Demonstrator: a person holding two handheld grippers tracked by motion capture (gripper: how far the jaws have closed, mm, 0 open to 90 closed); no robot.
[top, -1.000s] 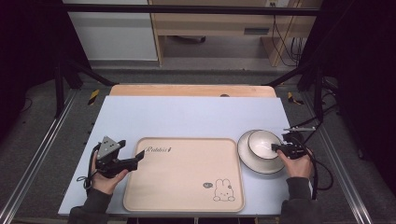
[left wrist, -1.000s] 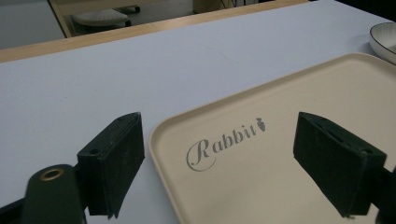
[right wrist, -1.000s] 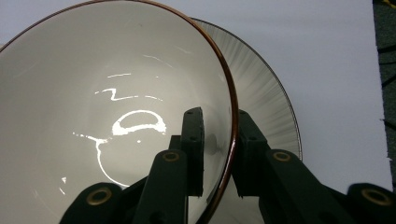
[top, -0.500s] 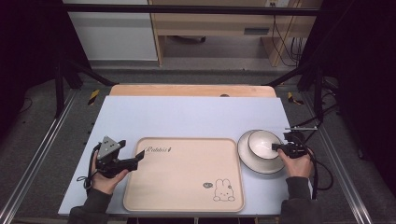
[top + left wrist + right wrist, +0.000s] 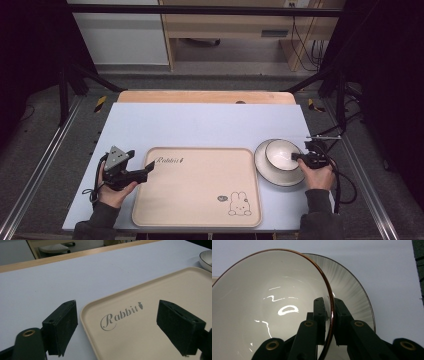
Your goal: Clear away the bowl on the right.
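bowl [image 5: 269, 305]: glazed, hard, slippery, breakable; i hold its thin rim
right gripper [image 5: 331, 315]: fingers clamped on rim
left gripper [image 5: 125, 327]: fingers apart over tray [image 5: 150, 340]

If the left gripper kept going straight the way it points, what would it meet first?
The left gripper, open, points across the beige tray, its jaws either side of the tray's near corner. Going straight on, it would probably meet that rim first, though its height above the rim is unclear.

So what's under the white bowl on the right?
A grey-rimmed plate sits beneath the bowl, which the right tongs pinch by its rim. The plate's centre is hidden by the bowl.
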